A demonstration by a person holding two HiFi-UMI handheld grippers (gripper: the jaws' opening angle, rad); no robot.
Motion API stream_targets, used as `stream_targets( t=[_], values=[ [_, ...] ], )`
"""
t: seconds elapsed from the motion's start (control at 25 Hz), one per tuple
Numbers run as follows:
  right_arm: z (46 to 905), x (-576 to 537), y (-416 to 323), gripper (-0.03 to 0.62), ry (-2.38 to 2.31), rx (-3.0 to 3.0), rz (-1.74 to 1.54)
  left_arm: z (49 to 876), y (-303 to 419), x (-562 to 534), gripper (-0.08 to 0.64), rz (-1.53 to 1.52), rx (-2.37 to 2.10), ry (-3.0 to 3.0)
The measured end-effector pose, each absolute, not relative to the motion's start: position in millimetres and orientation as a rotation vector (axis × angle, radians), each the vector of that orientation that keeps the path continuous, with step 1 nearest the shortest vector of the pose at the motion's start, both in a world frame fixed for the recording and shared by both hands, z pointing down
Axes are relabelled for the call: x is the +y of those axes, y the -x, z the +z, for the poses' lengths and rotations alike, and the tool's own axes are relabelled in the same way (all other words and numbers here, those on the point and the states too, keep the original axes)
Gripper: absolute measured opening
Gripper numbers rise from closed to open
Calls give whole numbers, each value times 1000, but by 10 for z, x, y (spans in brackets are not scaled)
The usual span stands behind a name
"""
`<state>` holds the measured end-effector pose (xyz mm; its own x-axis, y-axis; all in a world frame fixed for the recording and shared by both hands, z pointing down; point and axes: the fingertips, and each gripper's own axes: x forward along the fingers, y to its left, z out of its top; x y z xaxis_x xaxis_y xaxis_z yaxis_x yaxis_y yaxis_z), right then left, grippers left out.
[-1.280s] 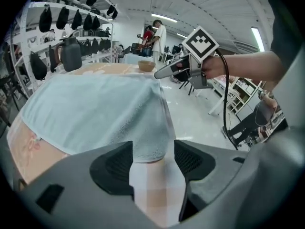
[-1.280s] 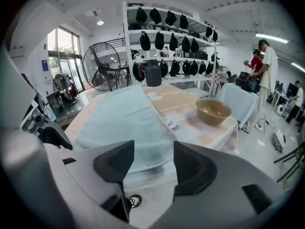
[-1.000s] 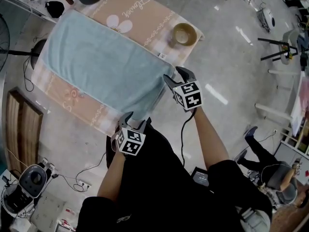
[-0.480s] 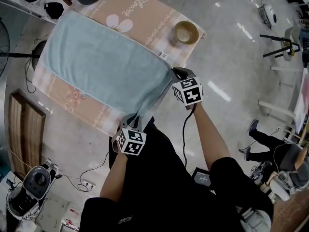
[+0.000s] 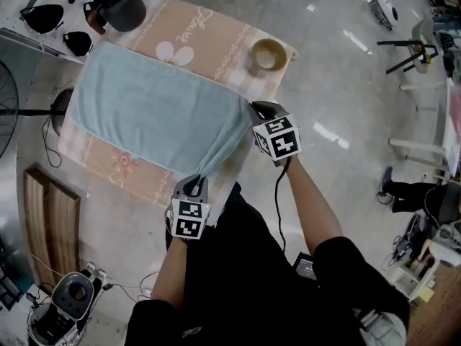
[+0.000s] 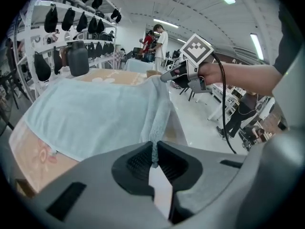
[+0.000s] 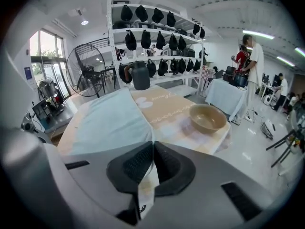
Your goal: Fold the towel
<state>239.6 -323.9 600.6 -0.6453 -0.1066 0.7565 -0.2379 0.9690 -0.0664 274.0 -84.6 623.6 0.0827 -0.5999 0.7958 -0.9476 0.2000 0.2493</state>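
Soft, limp towel [image 5: 151,107] hung pinched by its corners: left gripper [image 5: 196,182], just closed, at 6 o'clock; right gripper [image 5: 256,107] at 4 o'clock.

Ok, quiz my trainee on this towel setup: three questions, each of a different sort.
1. True or false: the left tongs are open above the towel.
2. What stands on the table nearest the right tongs? A) a bowl B) a plate C) a bottle
3. Fill in, near or far: the tongs hold the towel's two ____ corners.
Key: 1 false, they are shut on it; 2 A; 3 near.
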Motion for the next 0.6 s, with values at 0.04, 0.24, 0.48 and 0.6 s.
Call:
stream_targets(
  t=[0.04,0.24,0.48,0.6],
  values=[
    [5947,-3206,-2351,14,-255,-2282,204,6167,-2671,-825,29,493,-1612,-1497],
    [5742,-2995,-2144,14,-370,-2292,214,5975,-2272,-578,29,422,-1585,-1554],
    [5349,-2705,-1801,14,-543,-2284,210,5761,-1653,-188,28,385,-1515,-1707],
    [5232,-2569,-1609,14,-605,-2275,236,5683,-1372,-101,29,383,-1479,-1770]
  ],
)
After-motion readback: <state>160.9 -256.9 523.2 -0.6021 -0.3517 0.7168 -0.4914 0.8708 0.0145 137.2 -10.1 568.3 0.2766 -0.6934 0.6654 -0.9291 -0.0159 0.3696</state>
